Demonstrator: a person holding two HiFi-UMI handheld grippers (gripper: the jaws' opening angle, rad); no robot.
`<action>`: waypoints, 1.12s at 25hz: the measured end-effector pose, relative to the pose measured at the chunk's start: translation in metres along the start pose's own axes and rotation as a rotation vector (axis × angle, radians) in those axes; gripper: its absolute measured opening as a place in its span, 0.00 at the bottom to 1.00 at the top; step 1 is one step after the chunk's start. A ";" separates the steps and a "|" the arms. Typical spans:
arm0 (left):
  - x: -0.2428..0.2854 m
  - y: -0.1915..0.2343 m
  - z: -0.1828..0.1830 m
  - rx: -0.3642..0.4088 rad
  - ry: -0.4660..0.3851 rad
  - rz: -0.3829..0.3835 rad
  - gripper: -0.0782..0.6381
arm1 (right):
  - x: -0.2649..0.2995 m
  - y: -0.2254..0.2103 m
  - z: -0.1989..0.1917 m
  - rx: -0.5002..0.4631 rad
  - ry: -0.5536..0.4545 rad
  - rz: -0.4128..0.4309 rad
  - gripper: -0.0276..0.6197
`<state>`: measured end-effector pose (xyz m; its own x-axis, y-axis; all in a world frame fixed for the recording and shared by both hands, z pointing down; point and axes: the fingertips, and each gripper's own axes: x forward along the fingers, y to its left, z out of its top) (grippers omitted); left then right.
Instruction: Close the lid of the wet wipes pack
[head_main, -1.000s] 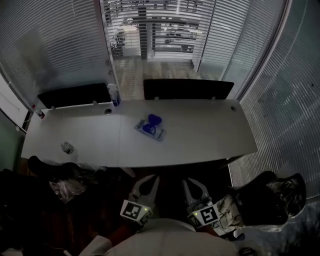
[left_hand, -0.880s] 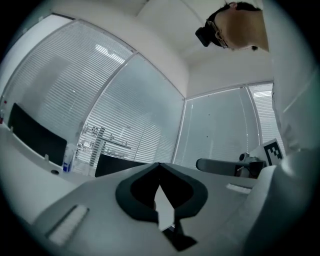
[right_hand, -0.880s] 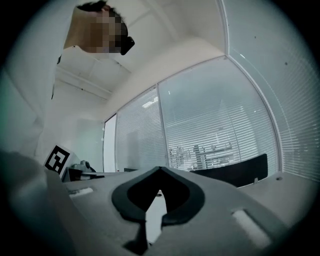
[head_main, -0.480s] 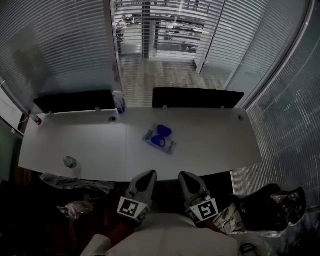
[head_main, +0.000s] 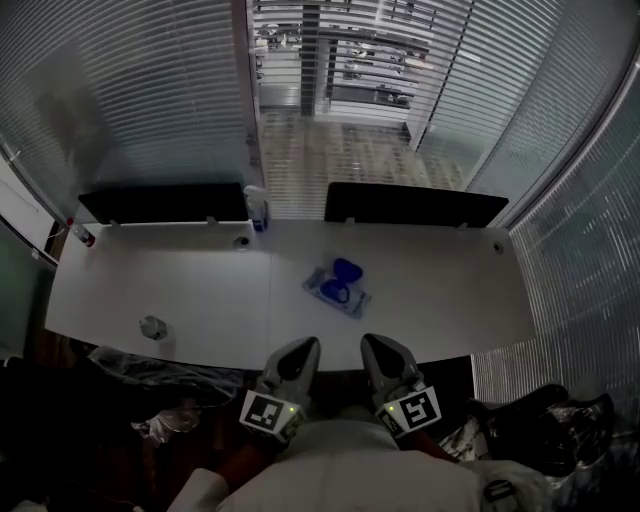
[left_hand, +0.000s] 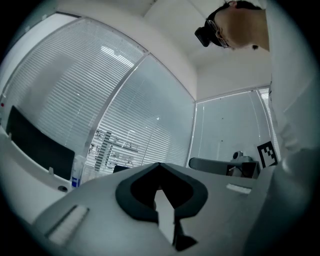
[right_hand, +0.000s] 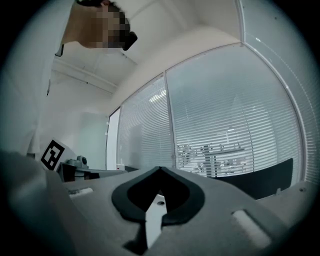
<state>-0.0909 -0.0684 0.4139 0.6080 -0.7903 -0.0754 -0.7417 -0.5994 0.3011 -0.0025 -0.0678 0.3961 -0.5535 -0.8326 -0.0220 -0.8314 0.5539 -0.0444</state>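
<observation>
wet wipes pack (head_main: 336, 296), blue lid (head_main: 347, 269) flipped open

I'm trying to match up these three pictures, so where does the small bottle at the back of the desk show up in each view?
Head view: the bottle stands at the back edge of the desk, in the gap between the two black panels.
Left gripper view: the bottle is low on the left, just right of a black panel.
Right gripper view: not in it.
Shared landmark: the window blinds behind the desk, in all three.
</observation>
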 end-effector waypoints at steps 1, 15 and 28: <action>0.000 0.001 0.003 0.004 -0.004 0.007 0.10 | 0.004 0.000 0.000 0.000 0.000 0.010 0.04; 0.042 -0.003 0.005 0.048 -0.023 0.071 0.10 | 0.026 -0.028 0.010 0.014 -0.060 0.094 0.04; 0.100 -0.035 -0.004 0.118 0.021 0.051 0.10 | 0.007 -0.097 0.009 0.019 -0.062 0.066 0.04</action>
<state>-0.0034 -0.1257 0.3997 0.5740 -0.8178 -0.0423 -0.7989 -0.5706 0.1904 0.0745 -0.1278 0.3910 -0.6024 -0.7934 -0.0874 -0.7918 0.6078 -0.0601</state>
